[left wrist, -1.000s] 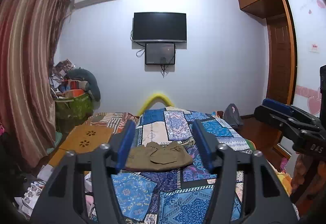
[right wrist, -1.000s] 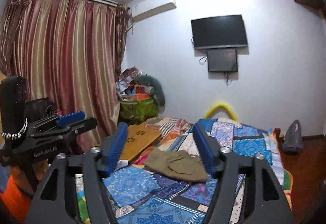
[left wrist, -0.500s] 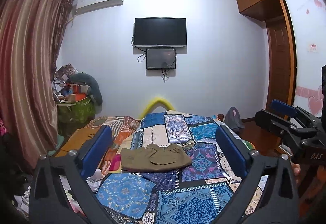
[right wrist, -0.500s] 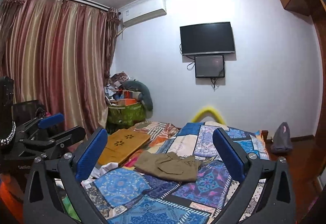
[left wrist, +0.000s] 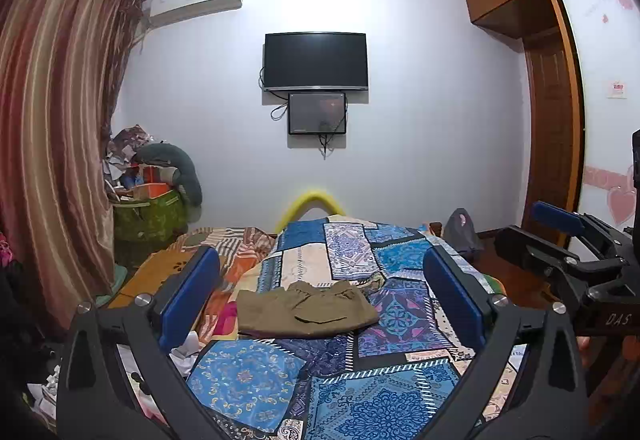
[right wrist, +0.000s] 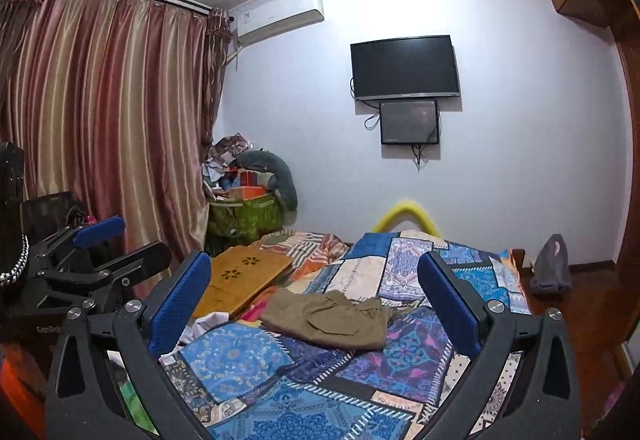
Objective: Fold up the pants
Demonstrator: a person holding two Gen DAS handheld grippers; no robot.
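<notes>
Both blue-padded grippers, left gripper (left wrist: 320, 296) and right gripper (right wrist: 314, 296), hang released above folded olive-brown pants (left wrist: 305, 308) on the patchwork-quilted bed (left wrist: 384, 392).

left gripper (left wrist: 320, 300) jaws wide apart, right gripper (right wrist: 316, 298) likewise

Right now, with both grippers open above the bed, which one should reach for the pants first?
Probably left. In the left wrist view the left gripper frames the pants squarely between its open fingers. The right gripper sees them at an angle. Neither touches them.
</notes>
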